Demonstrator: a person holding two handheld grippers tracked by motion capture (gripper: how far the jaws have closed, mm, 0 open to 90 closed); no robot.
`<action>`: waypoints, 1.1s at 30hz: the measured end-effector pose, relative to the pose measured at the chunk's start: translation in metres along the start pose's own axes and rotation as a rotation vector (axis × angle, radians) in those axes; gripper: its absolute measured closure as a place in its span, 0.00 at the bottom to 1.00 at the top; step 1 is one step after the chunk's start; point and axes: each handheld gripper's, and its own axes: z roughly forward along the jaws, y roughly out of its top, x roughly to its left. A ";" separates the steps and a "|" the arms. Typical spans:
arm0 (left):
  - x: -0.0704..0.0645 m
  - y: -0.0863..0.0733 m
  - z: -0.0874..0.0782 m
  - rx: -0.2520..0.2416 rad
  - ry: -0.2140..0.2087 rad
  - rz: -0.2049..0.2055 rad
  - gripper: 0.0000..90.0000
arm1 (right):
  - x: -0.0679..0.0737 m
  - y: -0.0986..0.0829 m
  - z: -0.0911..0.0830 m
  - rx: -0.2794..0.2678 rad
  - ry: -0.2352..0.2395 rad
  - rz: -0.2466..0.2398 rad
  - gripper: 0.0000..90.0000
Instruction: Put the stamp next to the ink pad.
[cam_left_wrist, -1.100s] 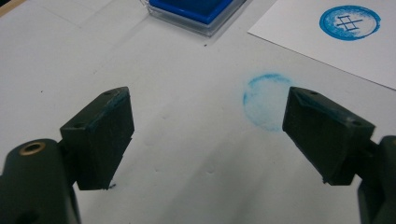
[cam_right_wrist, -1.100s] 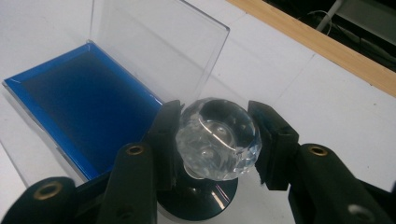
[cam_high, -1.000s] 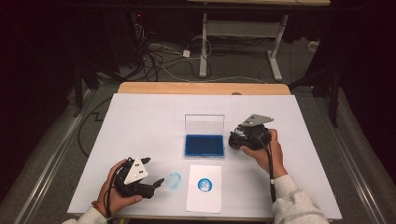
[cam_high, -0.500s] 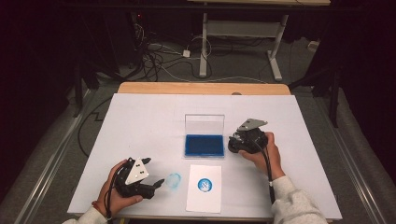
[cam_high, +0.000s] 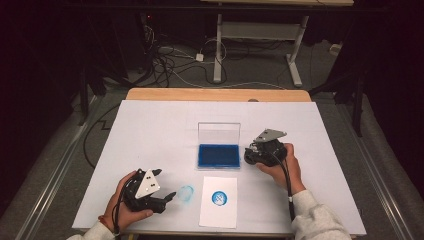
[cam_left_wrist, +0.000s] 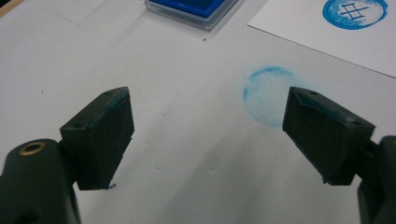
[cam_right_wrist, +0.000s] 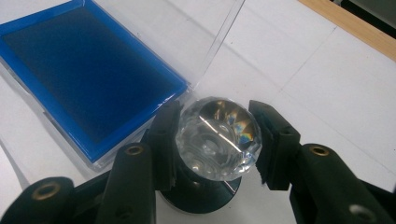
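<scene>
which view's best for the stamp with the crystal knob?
Right gripper view: the stamp's faceted crystal knob sits up close between the right gripper jaws, beside the blue ink pad. In the high view the gripper and hand cover it.

Blue circled hash-like sign stamped on paper sheet (cam_high: 218, 201).

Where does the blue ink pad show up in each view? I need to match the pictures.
High view: the ink pad lies mid-table, its clear lid raised behind it, just left of the right gripper.
Left gripper view: one corner of it sits at the top edge, left of centre.
Right gripper view: it fills the upper left, beside the stamp held in the jaws.
Shared landmark: the clear lid standing up from the pad.
</scene>
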 end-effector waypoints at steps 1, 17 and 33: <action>0.000 0.000 0.000 0.001 0.000 0.001 0.18 | 0.000 0.000 -0.001 0.000 -0.001 -0.003 0.63; -0.001 0.000 0.001 0.009 0.008 0.003 0.18 | 0.000 0.002 -0.008 -0.034 -0.001 0.009 0.59; -0.001 0.001 0.001 0.011 0.009 0.007 0.18 | -0.005 0.010 -0.027 -0.175 -0.022 0.037 0.42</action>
